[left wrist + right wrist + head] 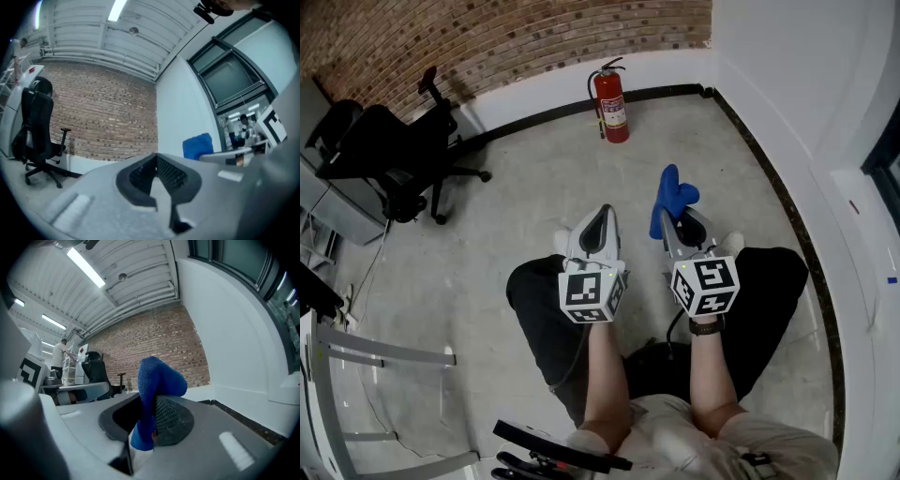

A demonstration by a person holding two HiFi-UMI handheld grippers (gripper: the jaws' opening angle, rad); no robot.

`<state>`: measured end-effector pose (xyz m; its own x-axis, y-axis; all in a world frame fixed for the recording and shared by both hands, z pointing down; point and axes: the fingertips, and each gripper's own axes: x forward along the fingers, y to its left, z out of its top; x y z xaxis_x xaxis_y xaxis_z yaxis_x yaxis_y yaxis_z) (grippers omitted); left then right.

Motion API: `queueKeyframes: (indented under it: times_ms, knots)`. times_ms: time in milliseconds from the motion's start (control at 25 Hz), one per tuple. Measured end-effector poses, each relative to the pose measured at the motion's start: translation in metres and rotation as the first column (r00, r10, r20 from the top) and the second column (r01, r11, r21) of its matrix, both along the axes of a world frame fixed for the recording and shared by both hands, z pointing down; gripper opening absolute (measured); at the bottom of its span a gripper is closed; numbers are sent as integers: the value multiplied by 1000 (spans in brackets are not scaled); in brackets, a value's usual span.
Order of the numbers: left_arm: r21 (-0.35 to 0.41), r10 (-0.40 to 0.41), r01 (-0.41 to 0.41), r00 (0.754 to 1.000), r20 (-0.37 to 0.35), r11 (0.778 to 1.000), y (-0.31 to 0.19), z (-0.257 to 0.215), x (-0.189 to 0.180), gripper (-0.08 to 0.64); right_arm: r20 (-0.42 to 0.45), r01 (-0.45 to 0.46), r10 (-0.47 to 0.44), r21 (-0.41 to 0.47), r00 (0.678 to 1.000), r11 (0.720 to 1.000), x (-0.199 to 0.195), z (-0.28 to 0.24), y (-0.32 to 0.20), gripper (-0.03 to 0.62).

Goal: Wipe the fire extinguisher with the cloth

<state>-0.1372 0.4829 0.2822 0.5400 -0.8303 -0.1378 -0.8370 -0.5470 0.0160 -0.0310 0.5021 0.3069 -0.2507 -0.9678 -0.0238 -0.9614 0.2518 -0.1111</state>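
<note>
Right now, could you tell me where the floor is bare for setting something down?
The floor is bare between the fire extinguisher and the person's legs, and rightward to the wall; the office chair crowds the left.

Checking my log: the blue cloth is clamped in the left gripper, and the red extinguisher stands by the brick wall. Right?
No. The cloth is clamped in the right gripper, not the left gripper, which is shut on nothing; the right gripper view shows it. The extinguisher does stand by the brick wall.
</note>
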Motion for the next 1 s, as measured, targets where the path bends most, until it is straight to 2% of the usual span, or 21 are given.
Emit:
queueKeyframes:
  times_ms: [200, 360, 560, 720, 800, 1000]
  knots:
    - [-5, 18, -18, 1000, -18, 1000, -48, 2, 8, 2, 33, -21, 22, -26, 999, 999, 12, 10, -43, 69]
    - [-10, 32, -32, 999, -16, 999, -87, 9, 22, 2, 26, -14, 16, -51, 1000, 999, 16, 19, -84, 69]
    - [-13, -6, 6, 1000, -2, 1000, -137, 22, 34, 2, 15, 15, -14, -83, 1000, 996, 28, 31, -134, 69]
    - [-1, -14, 14, 1000, -4, 1000, -172, 16, 42, 2, 43, 21, -18, -75, 999, 997, 38, 30, -177, 69]
    - [-21, -8, 8, 1000, -15, 1000, -190, 14, 43, 2, 46, 29, -26, -78, 999, 997, 35, 30, -197, 69]
    - [-20, 5, -6, 999, -46, 1000, -229, -5, 43, 2, -6, 30, -31, -45, 1000, 999, 33, 10, -237, 69]
